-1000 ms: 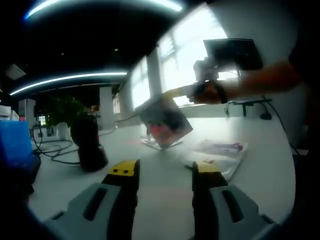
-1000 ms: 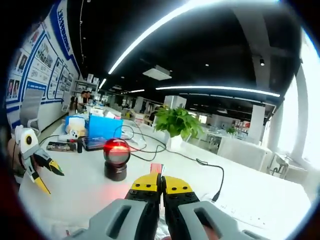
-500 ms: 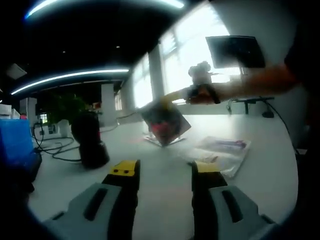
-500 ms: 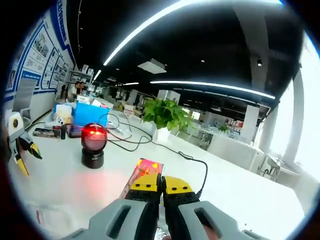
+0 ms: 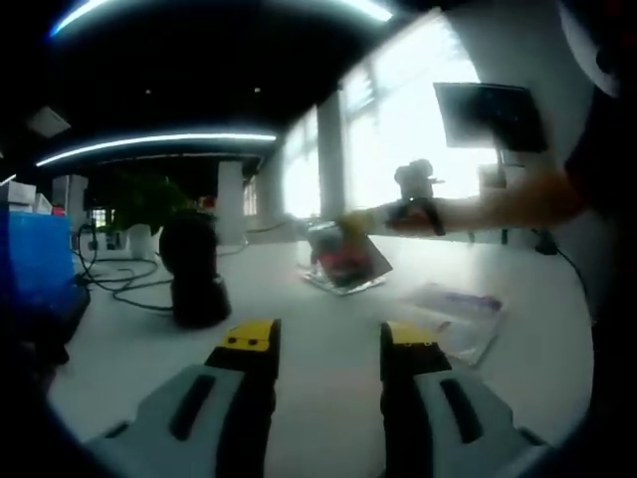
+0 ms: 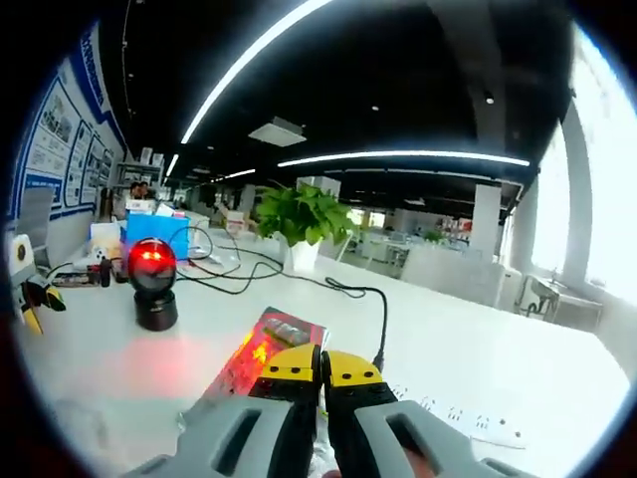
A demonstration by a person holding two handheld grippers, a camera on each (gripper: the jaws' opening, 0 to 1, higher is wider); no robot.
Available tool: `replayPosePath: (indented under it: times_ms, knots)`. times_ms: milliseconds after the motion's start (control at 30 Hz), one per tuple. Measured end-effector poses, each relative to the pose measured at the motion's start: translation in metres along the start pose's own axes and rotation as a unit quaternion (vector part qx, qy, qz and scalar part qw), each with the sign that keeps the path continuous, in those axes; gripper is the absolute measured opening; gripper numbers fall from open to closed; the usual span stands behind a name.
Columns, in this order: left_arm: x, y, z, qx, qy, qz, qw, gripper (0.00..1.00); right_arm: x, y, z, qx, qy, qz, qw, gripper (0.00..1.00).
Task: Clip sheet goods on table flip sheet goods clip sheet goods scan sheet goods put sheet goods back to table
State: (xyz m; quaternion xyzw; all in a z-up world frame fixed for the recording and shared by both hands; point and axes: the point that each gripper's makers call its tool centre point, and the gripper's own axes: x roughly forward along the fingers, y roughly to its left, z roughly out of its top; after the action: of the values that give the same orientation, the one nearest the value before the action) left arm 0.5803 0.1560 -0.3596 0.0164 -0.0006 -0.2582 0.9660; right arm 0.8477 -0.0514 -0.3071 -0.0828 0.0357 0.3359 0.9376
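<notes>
White office surface (image 6: 557, 368) is noted. Right gripper (image 6: 319, 360) is clenched on the sheet goods (image 6: 261, 351), apparently just above it, past the scanner (image 6: 152, 286). Left gripper (image 5: 323, 339) is released. Goods should be laid flat before release.

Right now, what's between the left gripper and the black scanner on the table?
Bare white table in the left gripper view, between the left gripper and the scanner.

Held sheet goods (image 6: 261, 351) now lower, nearer table (image 6: 478, 358).
</notes>
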Motion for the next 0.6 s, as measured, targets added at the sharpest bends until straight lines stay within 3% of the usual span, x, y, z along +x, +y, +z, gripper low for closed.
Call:
replayPosePath:
  times_ms: [200,333,433,467,533,567,600]
  knots:
    - [0.002,-0.004,-0.003,-0.024,0.006,-0.017,0.9996,0.35,0.011,-0.01,-0.009,0.016,0.003,0.006,0.9998,0.0]
    - [0.003,-0.006,-0.007,-0.019,0.017,-0.02,0.9995,0.36,0.017,-0.009,-0.022,0.016,0.032,0.014,0.9993,0.0]
    - [0.005,-0.006,-0.01,-0.03,0.027,-0.027,0.9988,0.35,0.015,-0.009,-0.032,-0.01,0.059,0.007,0.9982,0.0]
    - [0.005,-0.002,-0.01,-0.036,0.031,-0.014,0.9988,0.34,0.011,-0.005,-0.031,-0.001,0.061,0.004,0.9981,0.0]
    - [0.006,0.001,-0.015,-0.031,0.044,0.002,0.9986,0.31,0.011,-0.006,-0.033,0.018,0.066,-0.001,0.9977,0.0]
    - [0.006,0.0,-0.017,-0.002,0.052,0.002,0.9986,0.31,0.011,-0.007,-0.031,0.006,0.065,-0.003,0.9979,0.0]
    - [0.006,-0.01,-0.016,0.005,0.048,-0.018,0.9987,0.31,0.012,-0.008,-0.028,-0.003,0.062,-0.003,0.9981,0.0]
